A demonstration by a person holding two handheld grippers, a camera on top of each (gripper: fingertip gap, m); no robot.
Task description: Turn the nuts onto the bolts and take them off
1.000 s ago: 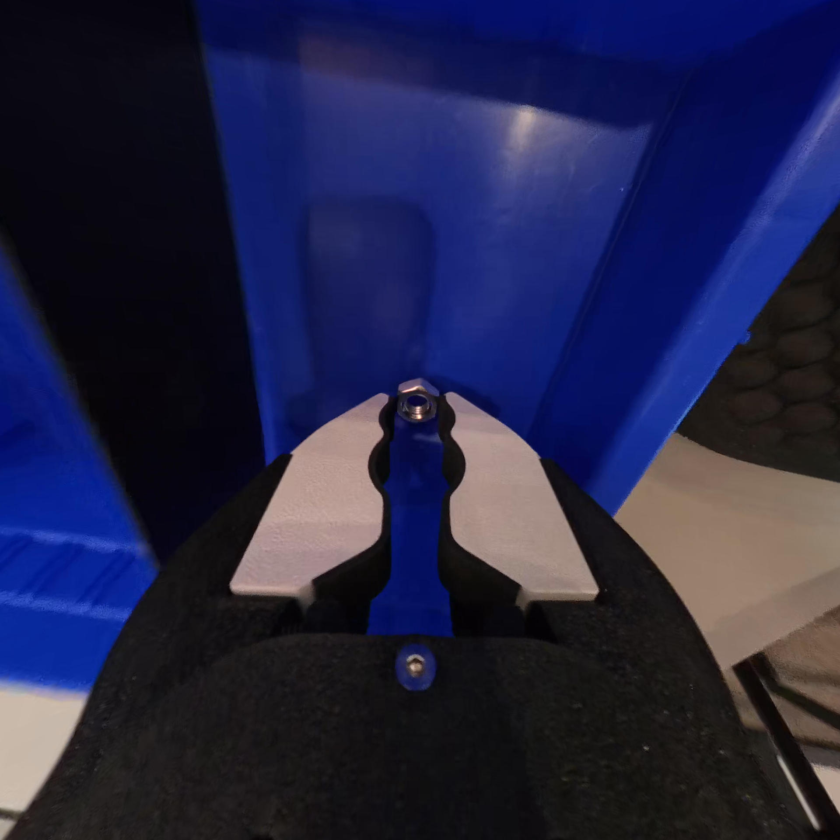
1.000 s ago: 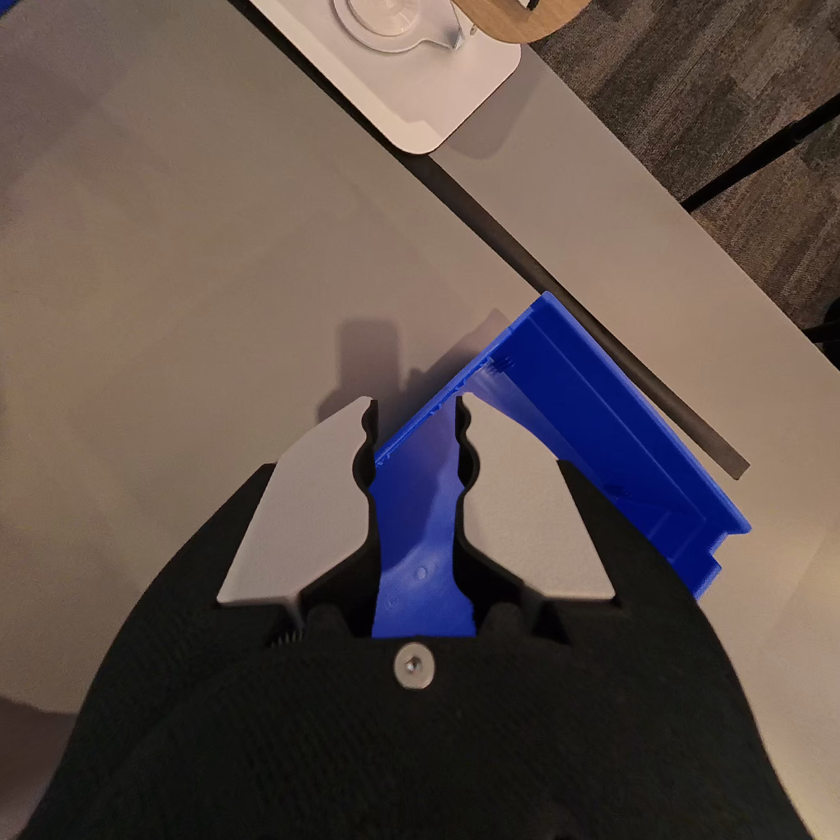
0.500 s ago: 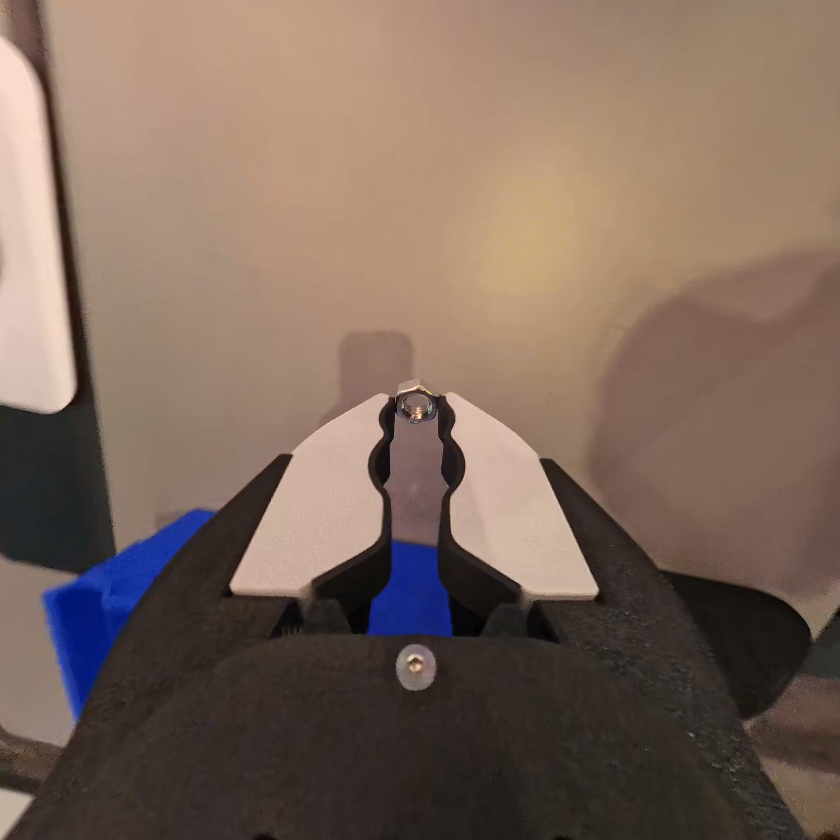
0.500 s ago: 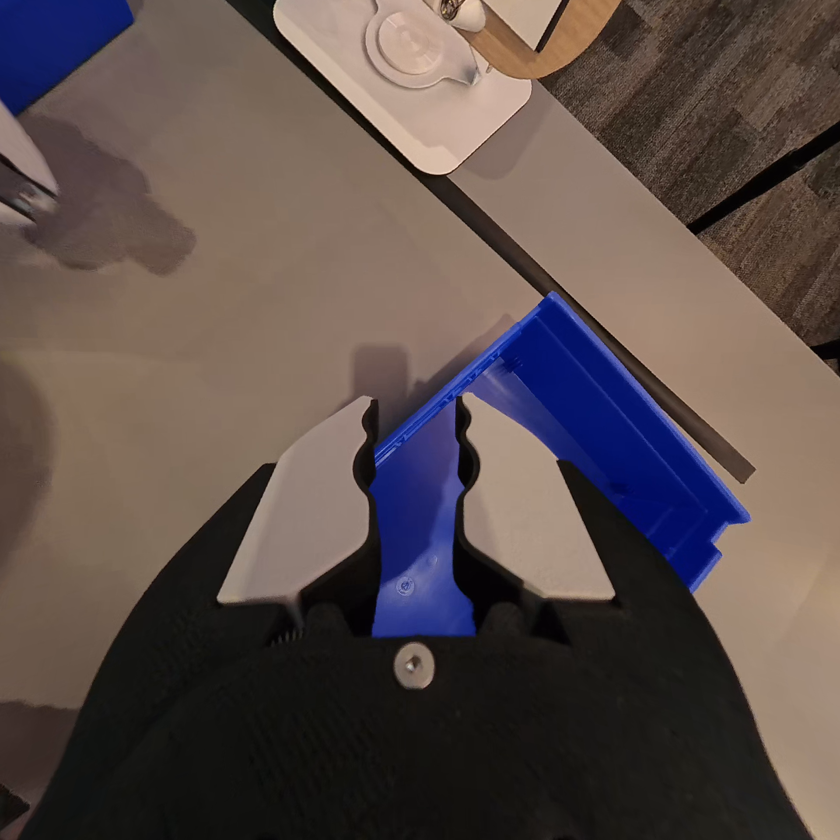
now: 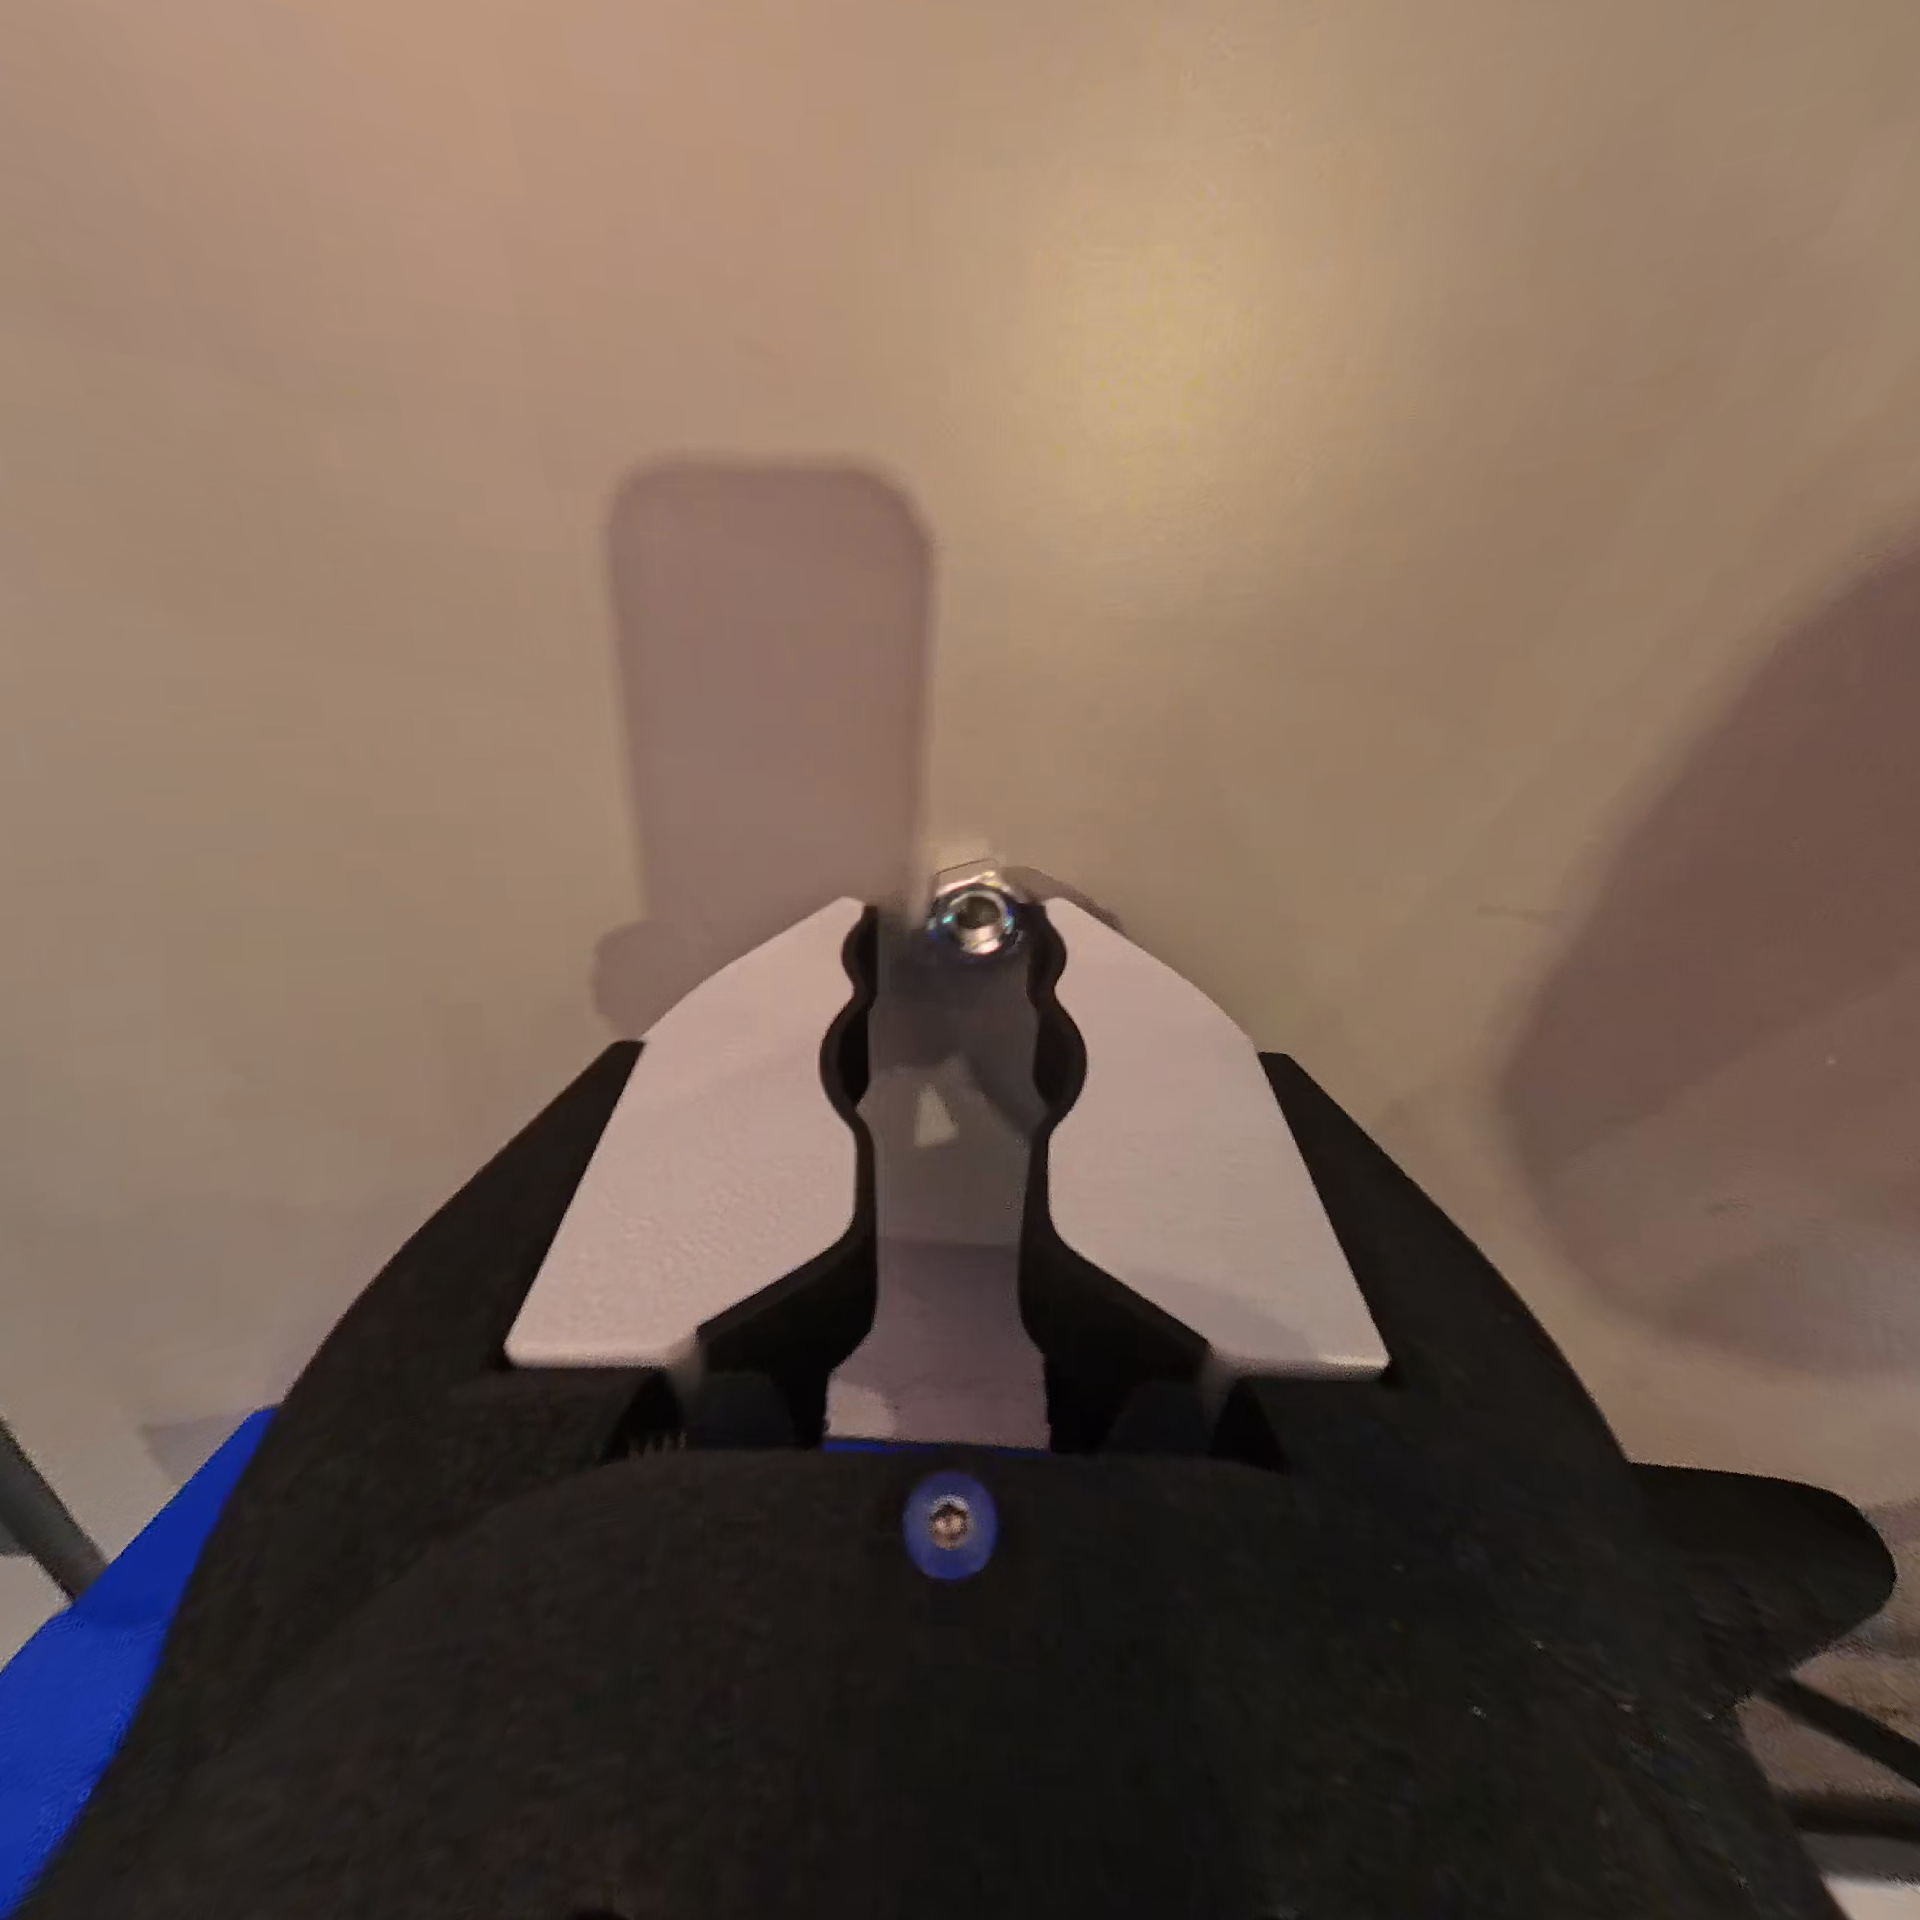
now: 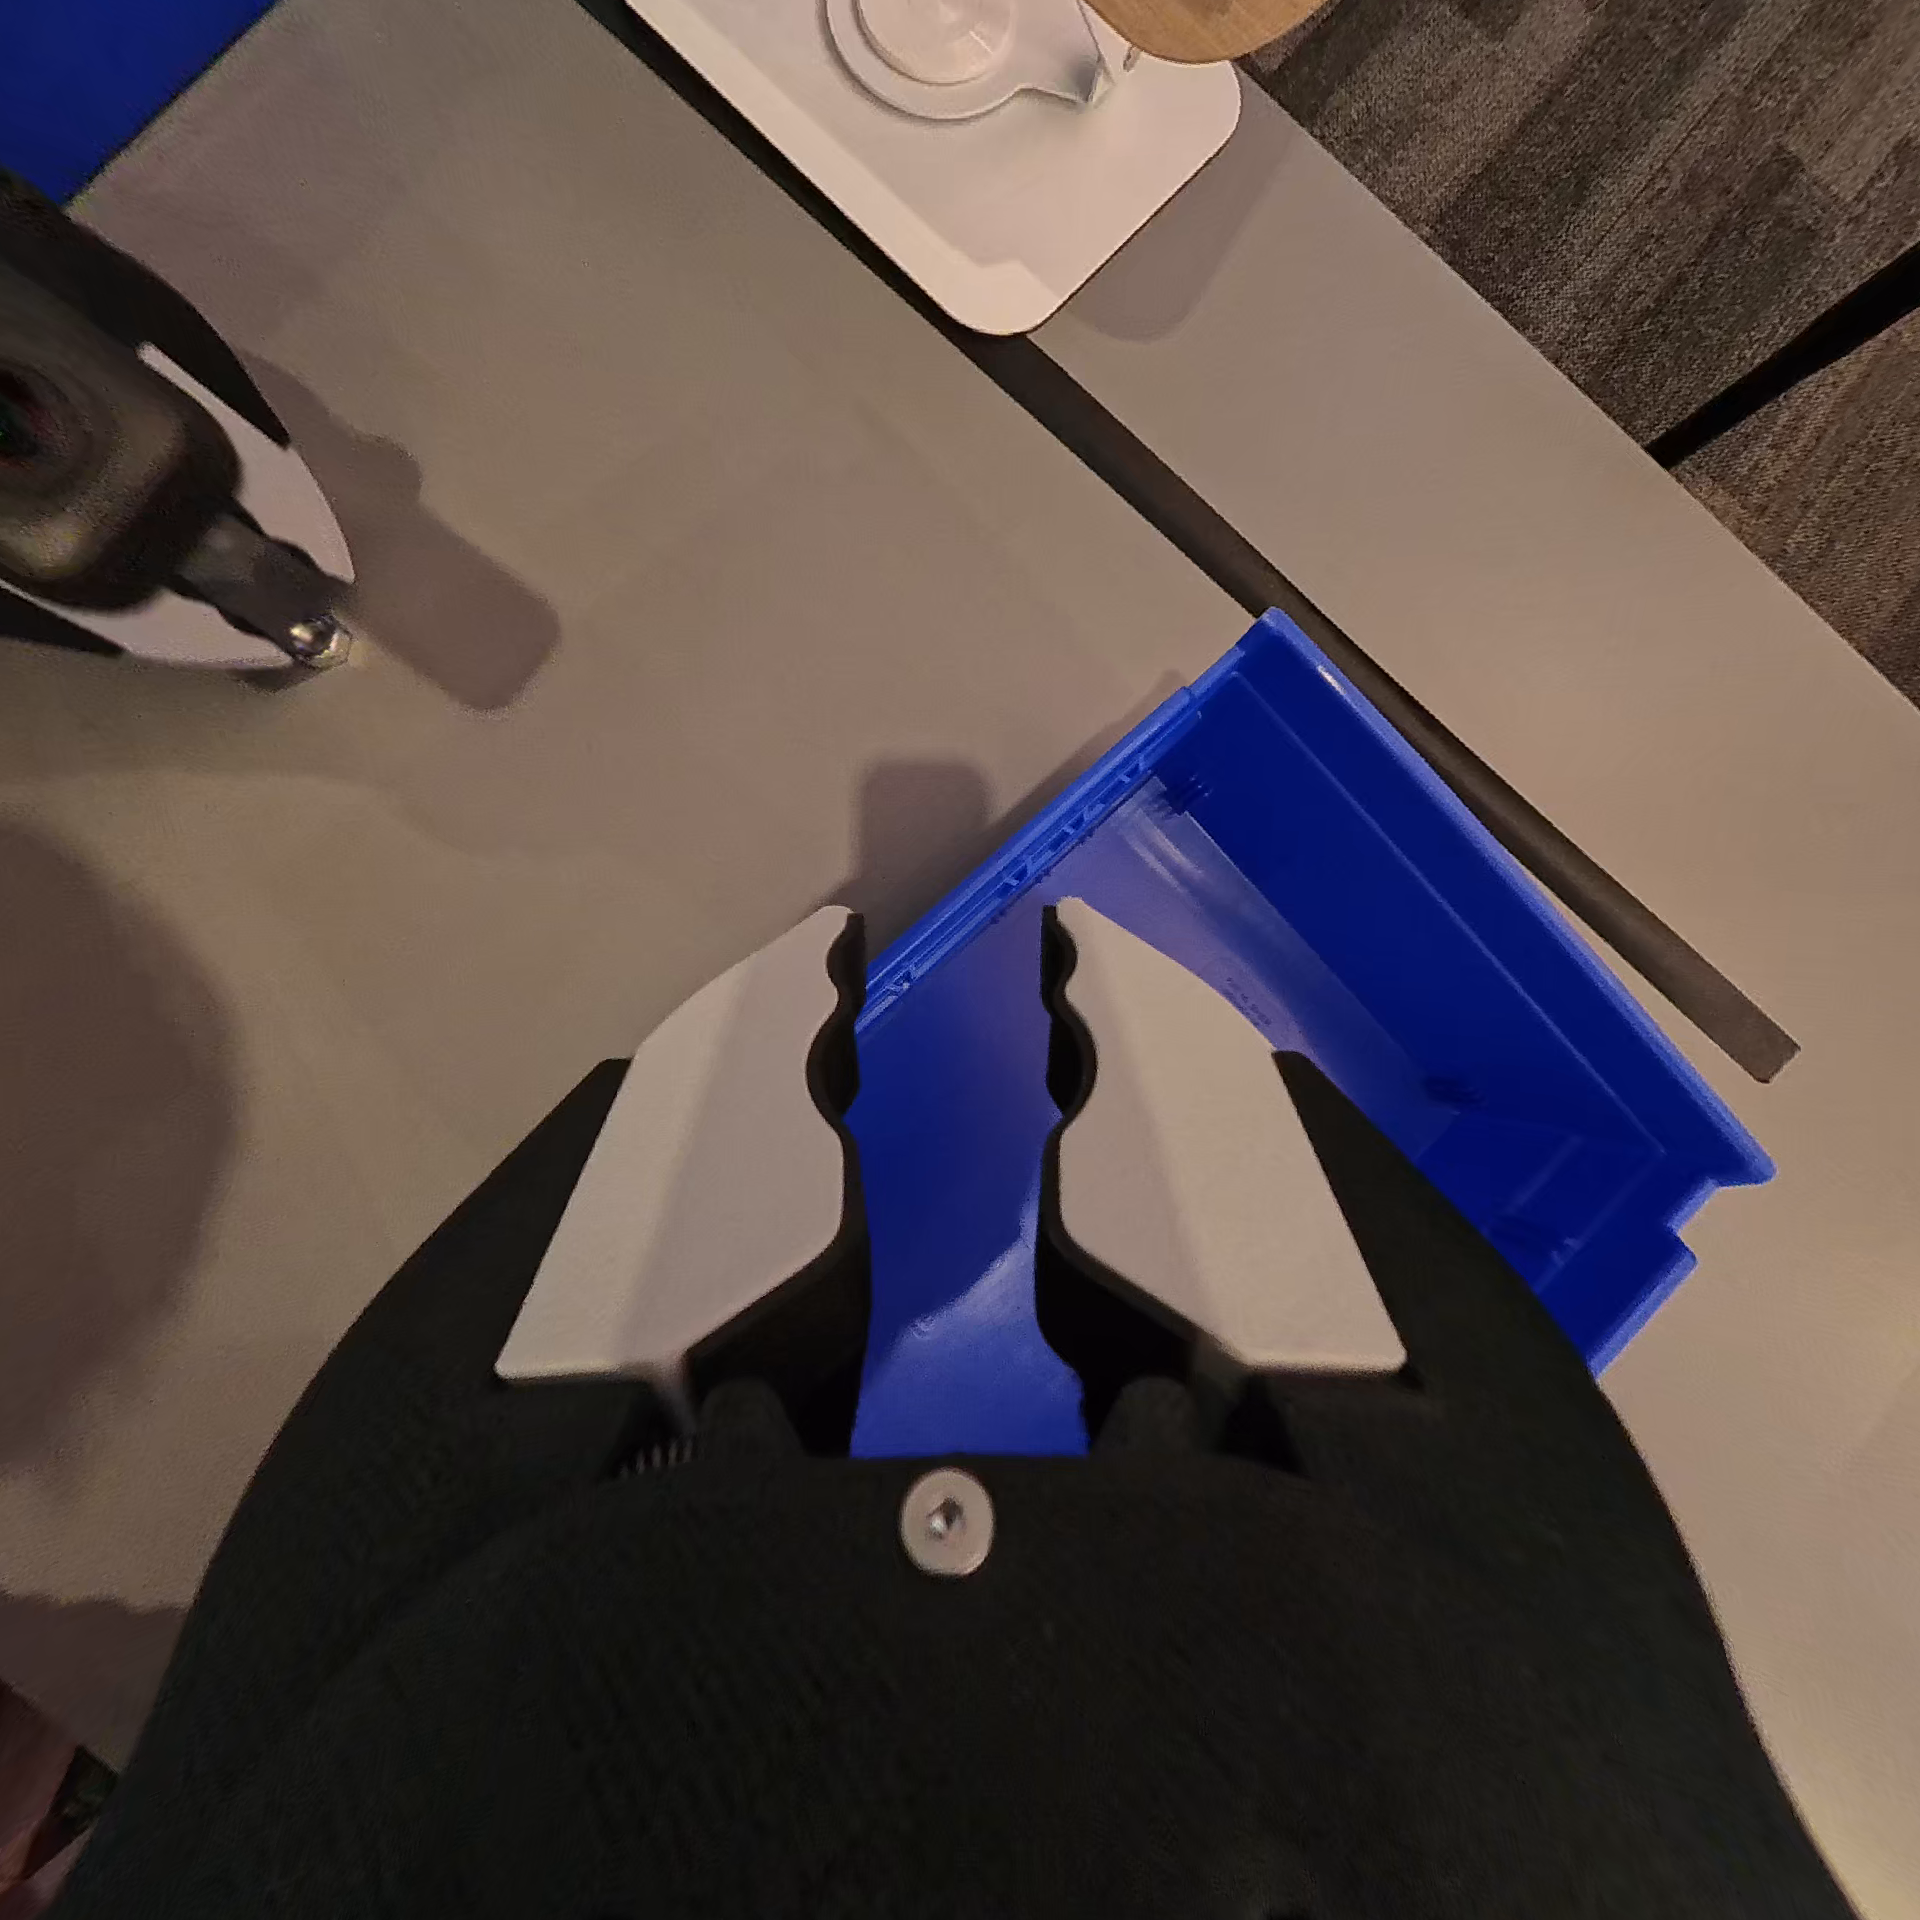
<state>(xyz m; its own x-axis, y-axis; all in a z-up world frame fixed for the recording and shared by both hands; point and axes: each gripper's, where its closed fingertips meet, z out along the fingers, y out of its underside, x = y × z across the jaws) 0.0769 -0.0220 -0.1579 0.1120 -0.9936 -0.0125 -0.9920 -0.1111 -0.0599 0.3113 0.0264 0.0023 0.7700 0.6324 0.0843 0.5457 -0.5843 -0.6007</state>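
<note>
A small silver hex nut [image 5: 971, 922] sits at the tips of my left gripper [image 5: 954, 914], low over the beige table [image 5: 1247, 416]. The jaws stand slightly parted: the nut lies against the right finger, with a gap to the left finger. The nut [image 6: 320, 639] and left gripper also show at the left edge of the right wrist view, close to the table. My right gripper [image 6: 951, 914] is open and empty, hovering over a blue bin [image 6: 1351, 935]. No bolt is visible.
A second blue bin [image 5: 104, 1683] lies behind my left gripper; it also shows in the right wrist view [image 6: 94, 73]. A white tray [image 6: 987, 208] with a clear glass item sits at the back. A dark seam [image 6: 1351, 675] crosses the table; carpet lies beyond.
My left gripper came out of the blue bin with the nut, moved over the table and lowered. Its jaws have parted slightly around the nut. My right gripper stayed over its bin.
</note>
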